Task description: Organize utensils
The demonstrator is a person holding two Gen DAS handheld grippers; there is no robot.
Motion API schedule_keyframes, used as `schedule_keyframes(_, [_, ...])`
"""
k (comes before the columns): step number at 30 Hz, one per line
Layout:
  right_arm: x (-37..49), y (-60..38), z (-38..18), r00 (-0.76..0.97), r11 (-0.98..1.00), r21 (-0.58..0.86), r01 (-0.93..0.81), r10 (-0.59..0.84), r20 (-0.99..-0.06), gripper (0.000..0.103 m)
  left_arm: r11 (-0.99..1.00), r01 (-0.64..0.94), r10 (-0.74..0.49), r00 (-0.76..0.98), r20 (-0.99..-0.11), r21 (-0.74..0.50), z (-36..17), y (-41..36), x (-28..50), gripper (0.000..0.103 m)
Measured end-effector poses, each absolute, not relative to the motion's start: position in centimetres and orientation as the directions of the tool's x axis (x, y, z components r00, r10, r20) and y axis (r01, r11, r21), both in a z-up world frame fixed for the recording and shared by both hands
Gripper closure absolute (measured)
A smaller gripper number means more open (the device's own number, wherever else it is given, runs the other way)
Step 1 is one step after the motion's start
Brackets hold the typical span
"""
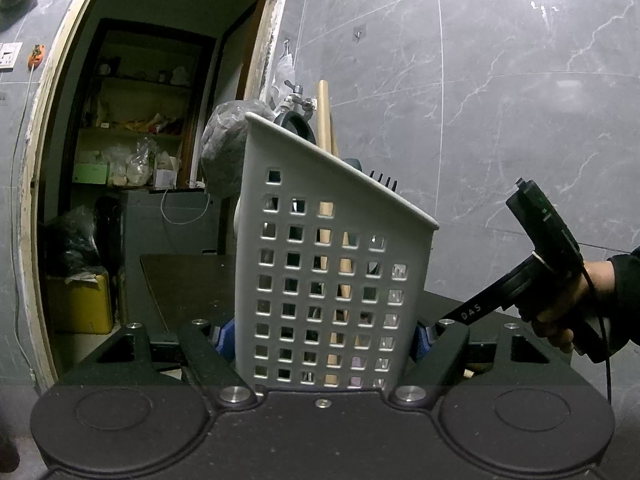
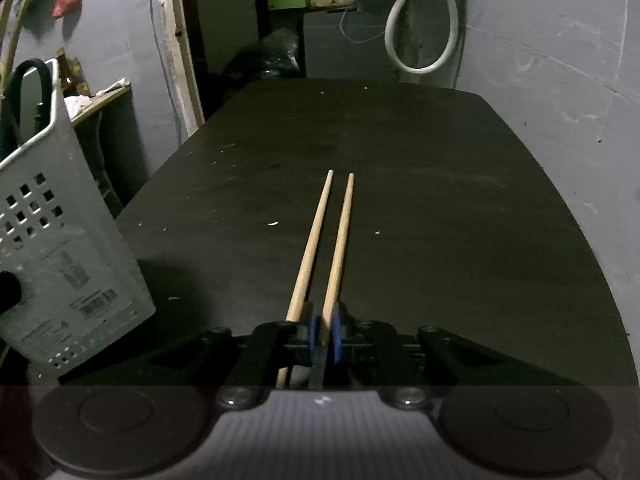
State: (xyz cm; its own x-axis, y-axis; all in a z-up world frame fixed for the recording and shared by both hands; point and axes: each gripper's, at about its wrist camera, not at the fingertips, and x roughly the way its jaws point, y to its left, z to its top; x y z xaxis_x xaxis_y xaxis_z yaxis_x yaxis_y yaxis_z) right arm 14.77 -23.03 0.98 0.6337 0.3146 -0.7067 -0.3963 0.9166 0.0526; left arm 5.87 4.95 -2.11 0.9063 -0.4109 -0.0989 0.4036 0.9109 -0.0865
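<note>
One chopstick [image 2: 338, 248] between jaws, other [image 2: 310, 246] outside

dark table [image 2: 400, 184] lies bare ahead & to the right, room to pass there. grey utensil basket [image 2: 60, 240] tilts at near left, blocking that side. far end: wall w/ looped hose [image 2: 416, 20].
</note>
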Motion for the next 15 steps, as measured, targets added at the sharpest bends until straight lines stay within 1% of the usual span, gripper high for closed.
schedule_keyframes(1, [14.8, -23.2, 1.1, 0.635, 0.916, 0.055, -0.397, 0.317, -0.704, 0.084, 0.911, 0.404, -0.411, 0.906, -0.098, -0.087, -2.1, 4.9, 5.8, 0.025])
schedule_keyframes(3, [14.8, -23.6, 1.2, 0.641, 0.919, 0.062, -0.388, 0.318, -0.699, 0.062, 0.911, 0.404, -0.411, 0.906, -0.1, -0.088, -2.1, 4.9, 5.9, 0.025])
schedule_keyframes(4, [14.8, -23.6, 1.2, 0.643, 0.921, 0.071, -0.383, 0.321, -0.696, 0.057, 0.911, 0.404, -0.411, 0.906, -0.099, -0.086, -2.1, 4.9, 5.9, 0.025])
schedule_keyframes(6, [15.0, -23.6, 1.3, 0.638, 0.921, 0.103, -0.376, 0.338, -0.691, 0.044, 0.911, 0.404, -0.411, 0.906, -0.099, -0.087, -2.1, 4.9, 5.9, 0.025])
schedule_keyframes(7, [15.2, -23.5, 1.2, 0.633, 0.919, 0.122, -0.375, 0.35, -0.691, 0.04, 0.911, 0.404, -0.411, 0.906, -0.099, -0.087, -2.1, 4.9, 5.9, 0.025])
schedule_keyframes(9, [15.5, -23.2, 1.1, 0.628, 0.92, 0.146, -0.363, 0.357, -0.691, 0.024, 0.911, 0.403, -0.411, 0.906, -0.099, -0.087, -2.1, 4.9, 5.9, 0.025])
schedule_keyframes(11, [15.7, -22.8, 0.9, 0.63, 0.921, 0.151, -0.359, 0.359, -0.689, 0.018, 0.911, 0.403, -0.411, 0.906, -0.099, -0.087, -2.1, 4.9, 5.9, 0.025])
schedule_keyframes(15, [15.8, -21.4, 0.6, 0.645, 0.922, 0.085, -0.377, 0.327, -0.691, 0.018, 0.911, 0.404, -0.411, 0.906, -0.098, -0.087, -2.1, 5.0, 5.9, 0.025])
